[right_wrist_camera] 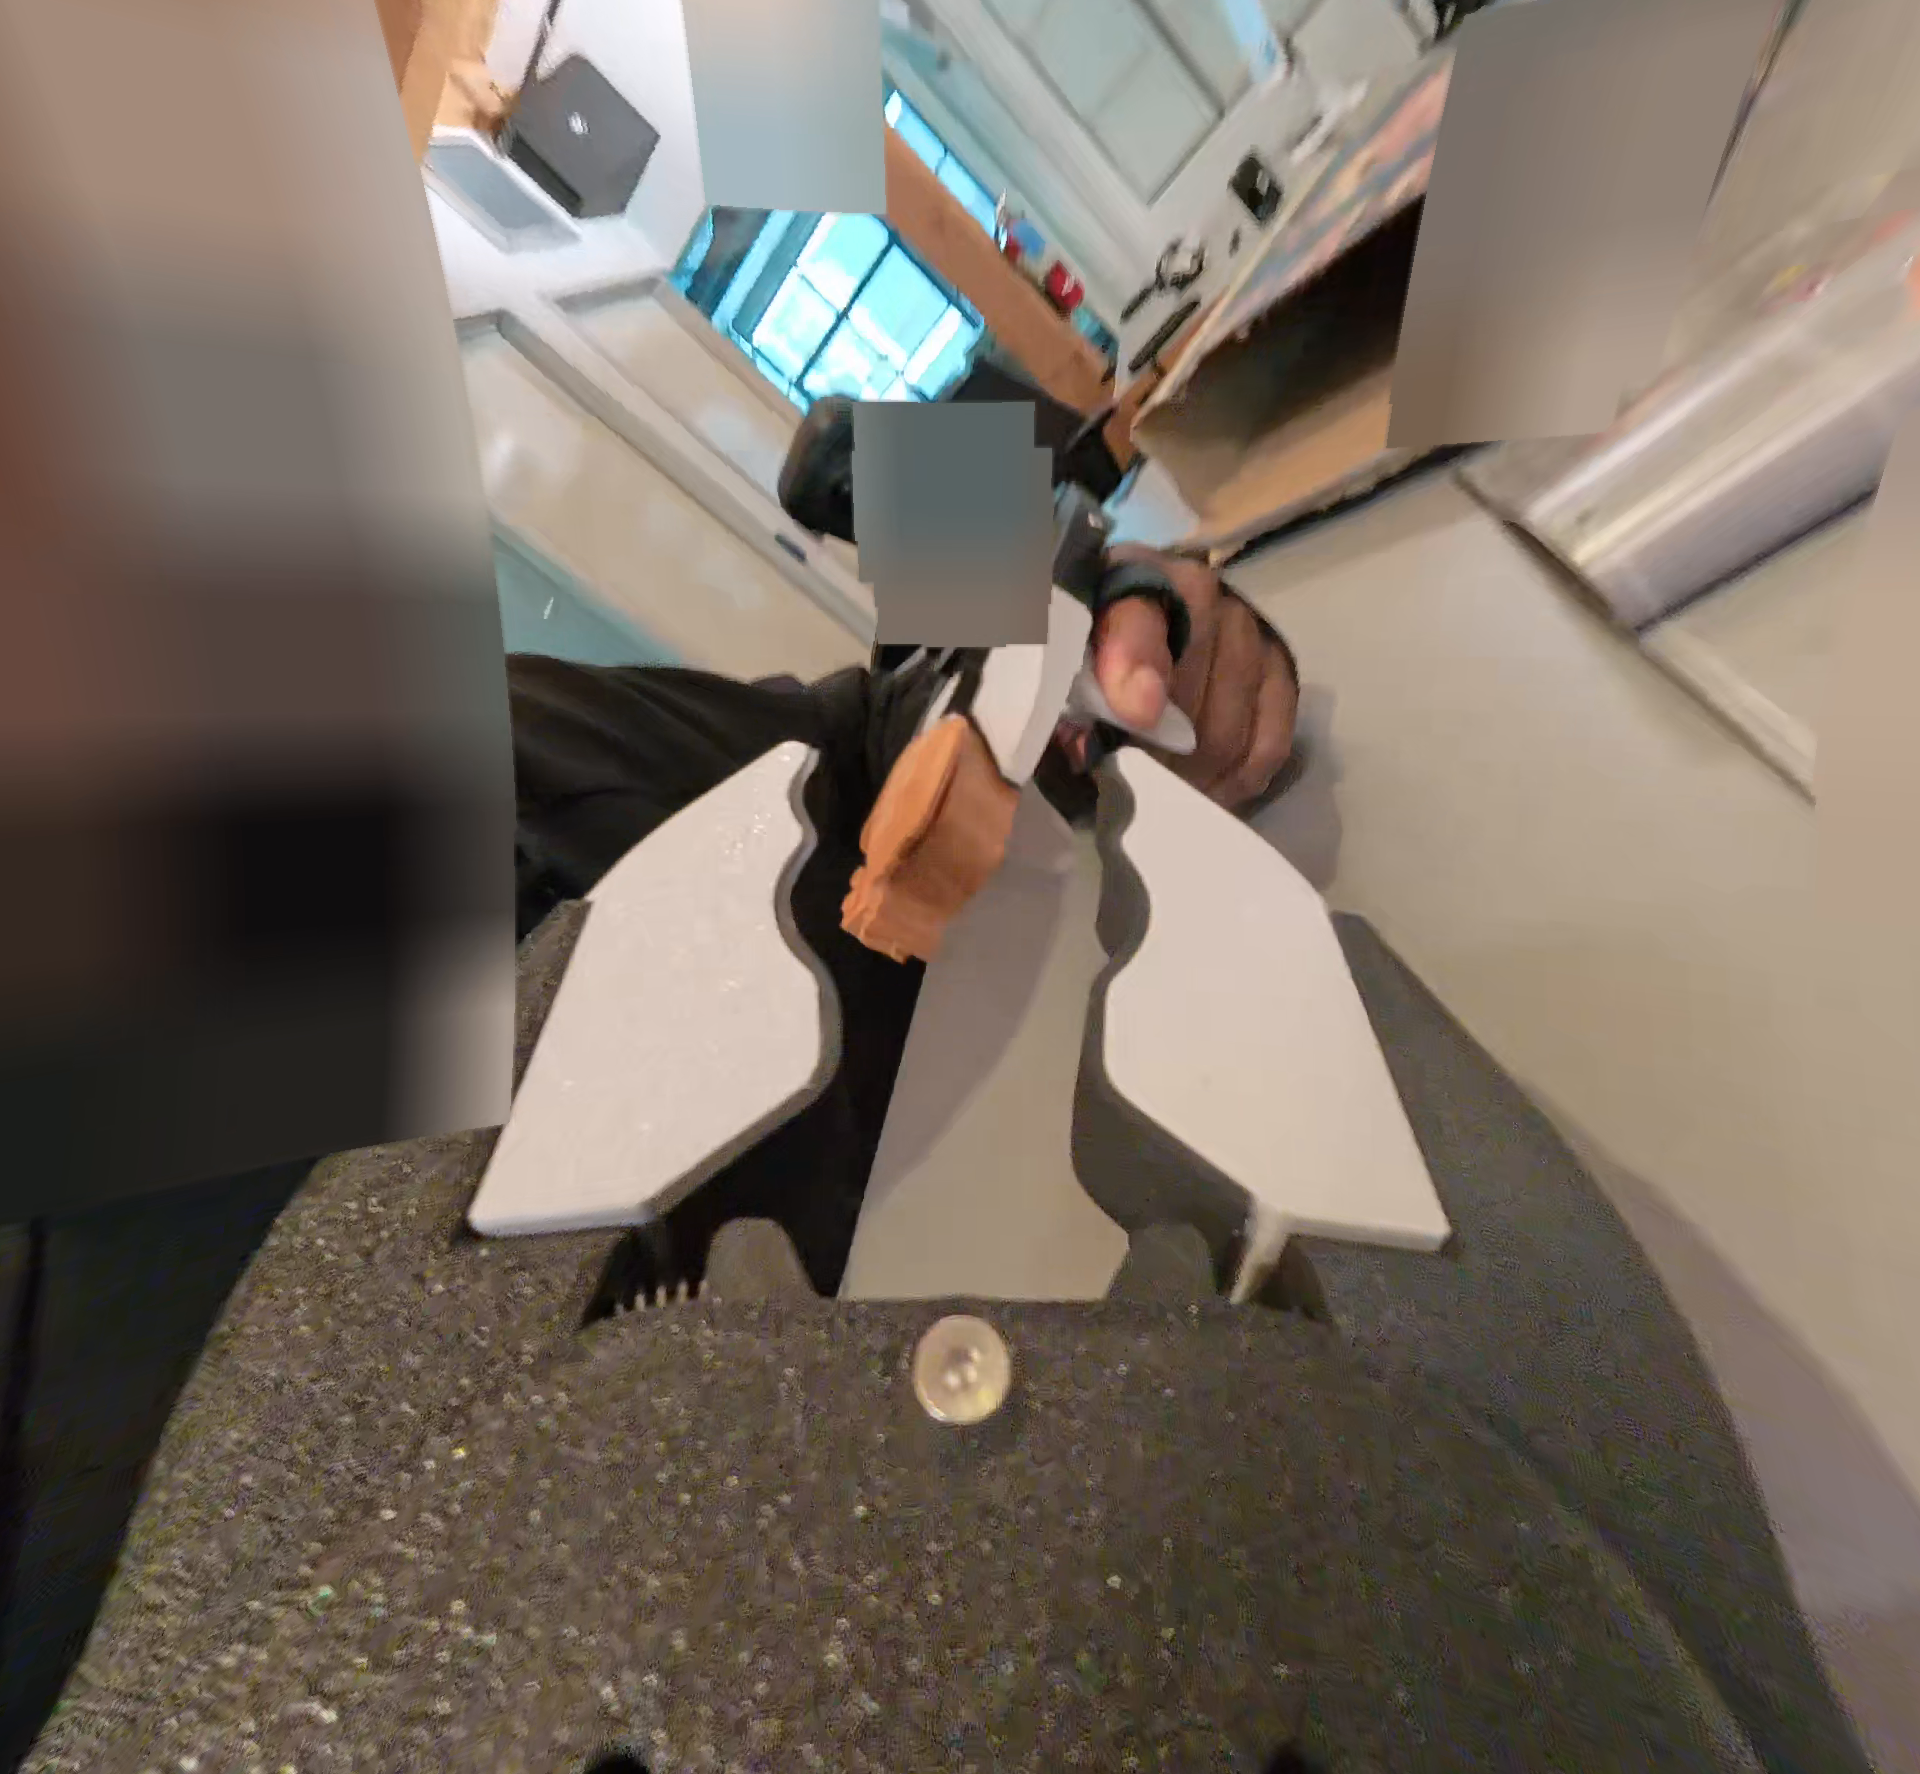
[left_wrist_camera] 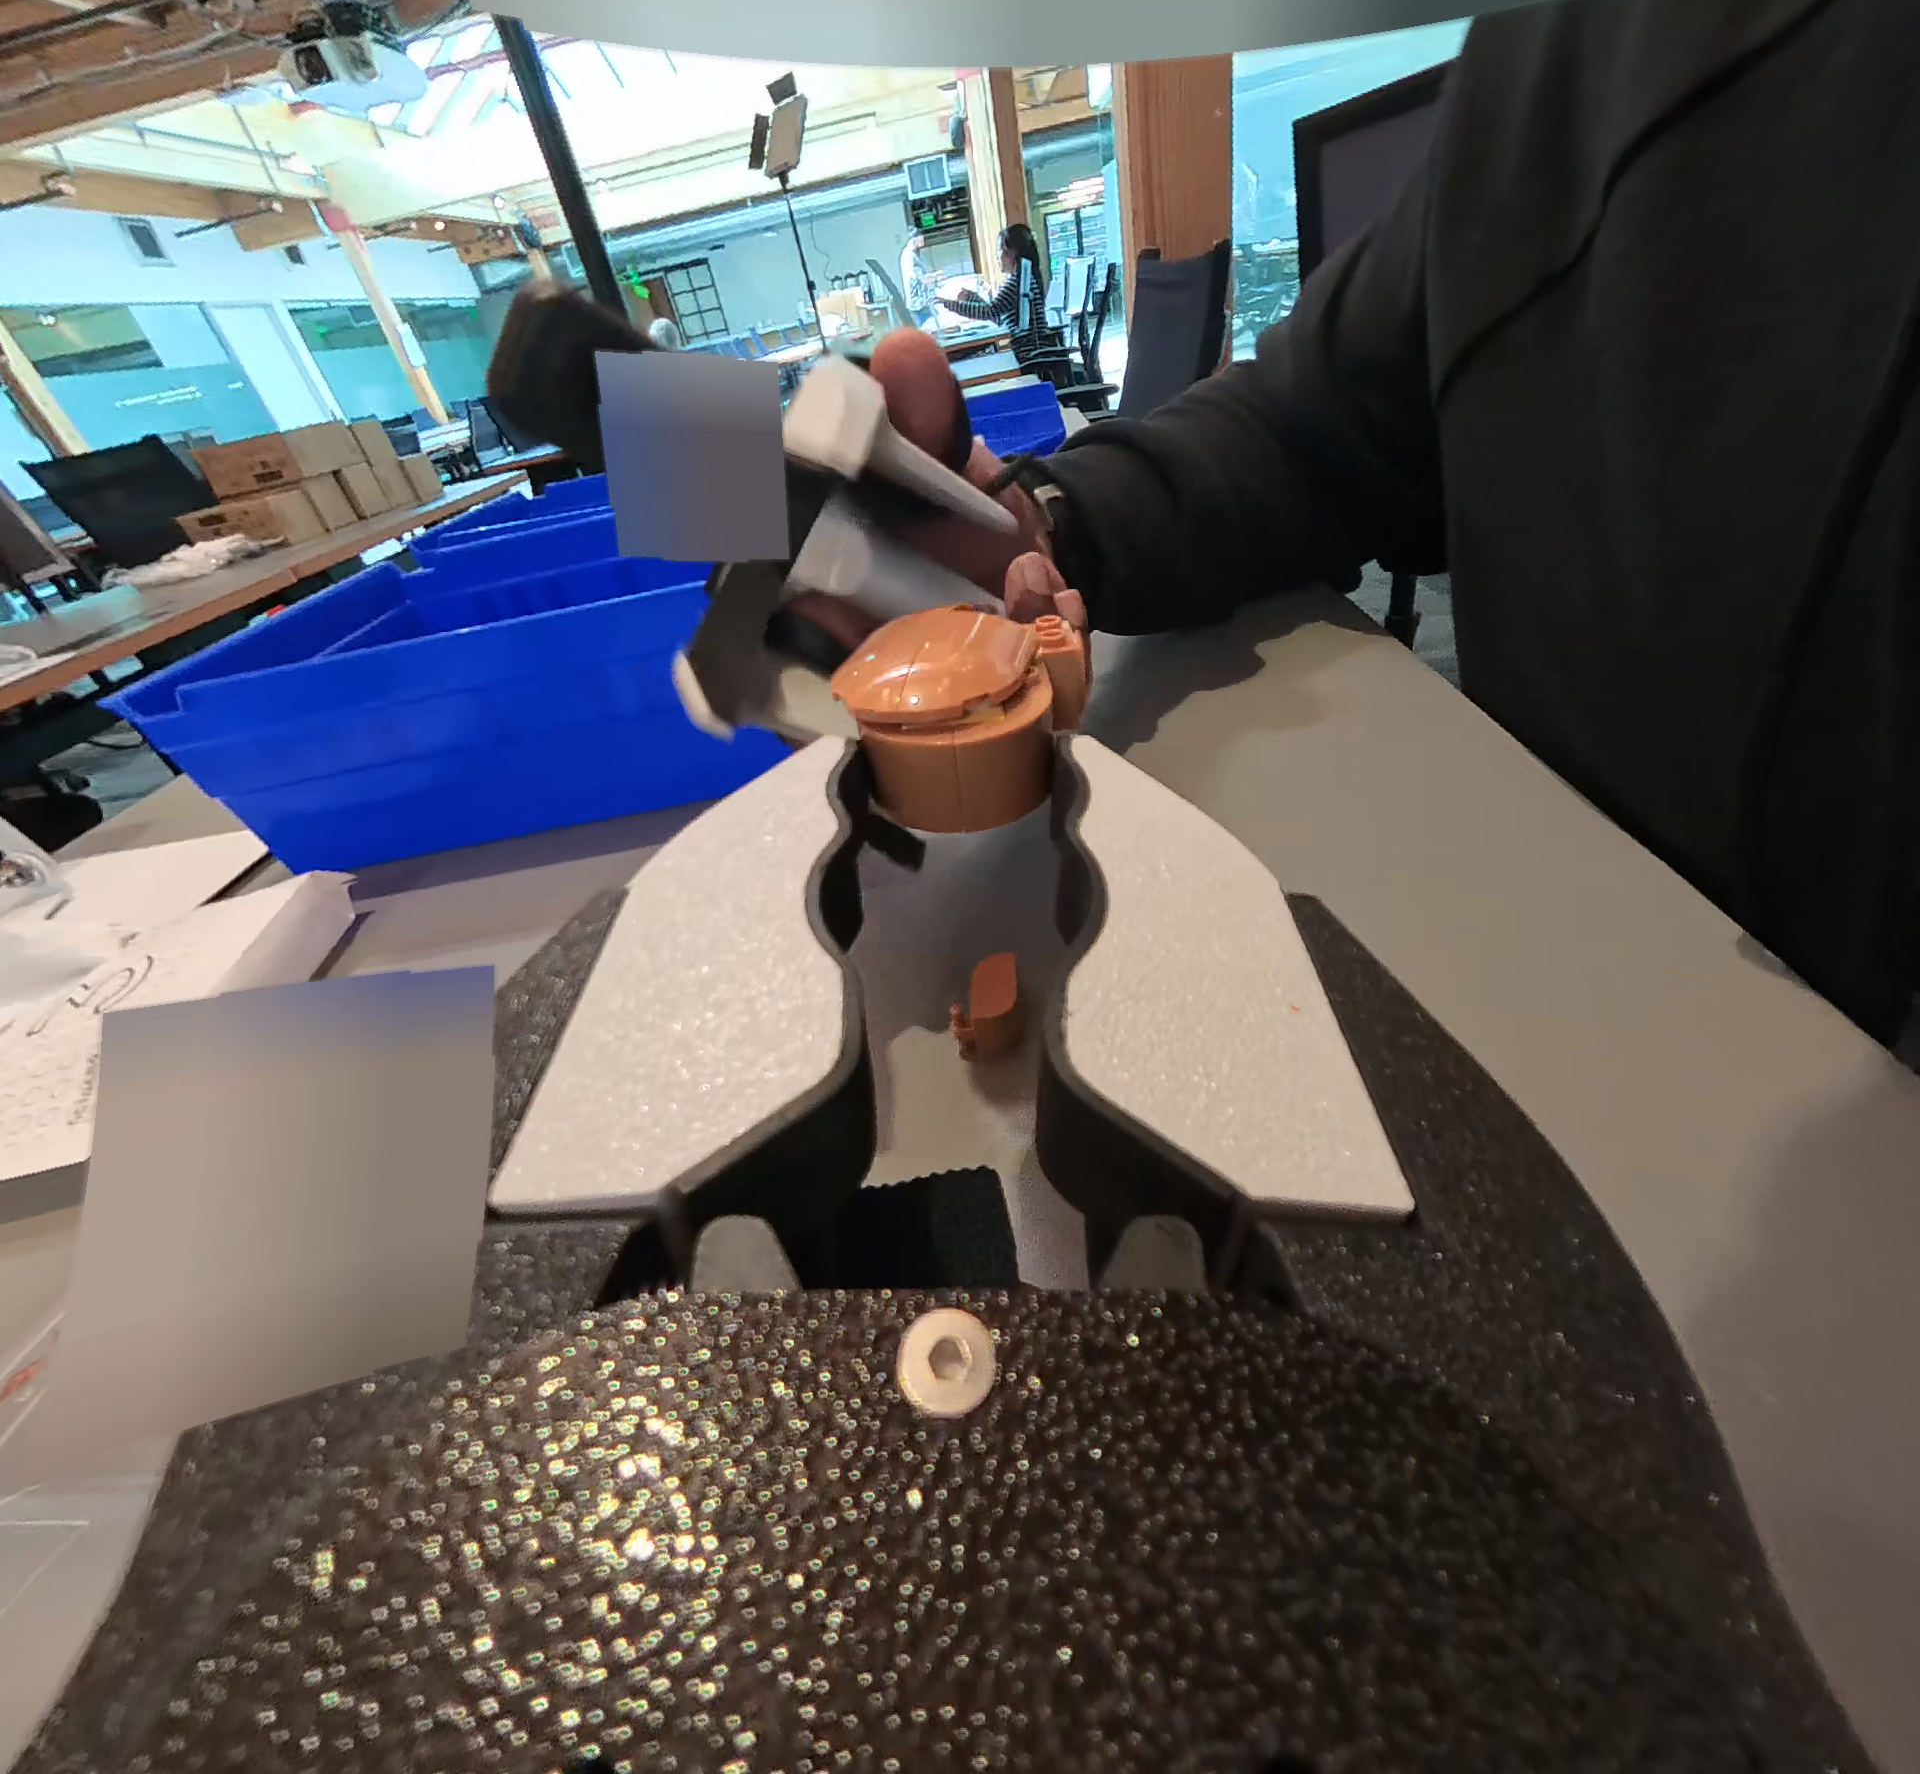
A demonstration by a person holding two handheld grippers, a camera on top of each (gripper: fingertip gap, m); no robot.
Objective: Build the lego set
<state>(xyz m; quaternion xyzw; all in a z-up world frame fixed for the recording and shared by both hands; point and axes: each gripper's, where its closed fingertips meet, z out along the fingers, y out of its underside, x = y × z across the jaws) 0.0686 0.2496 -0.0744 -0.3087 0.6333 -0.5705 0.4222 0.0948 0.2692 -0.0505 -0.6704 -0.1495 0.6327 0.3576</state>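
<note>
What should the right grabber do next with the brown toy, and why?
Probably ease the right gripper in and close it gently on the lid. Its fingers stand wide open, while the left gripper already holds the drum clear of the table, and the lid sits tilted, with a gap under one side.

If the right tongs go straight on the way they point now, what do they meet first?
Most likely the tan brick-built piece, between the right tongs' open tips, held by the left tongs. Behind it is a hand. Depth is unclear.
</note>
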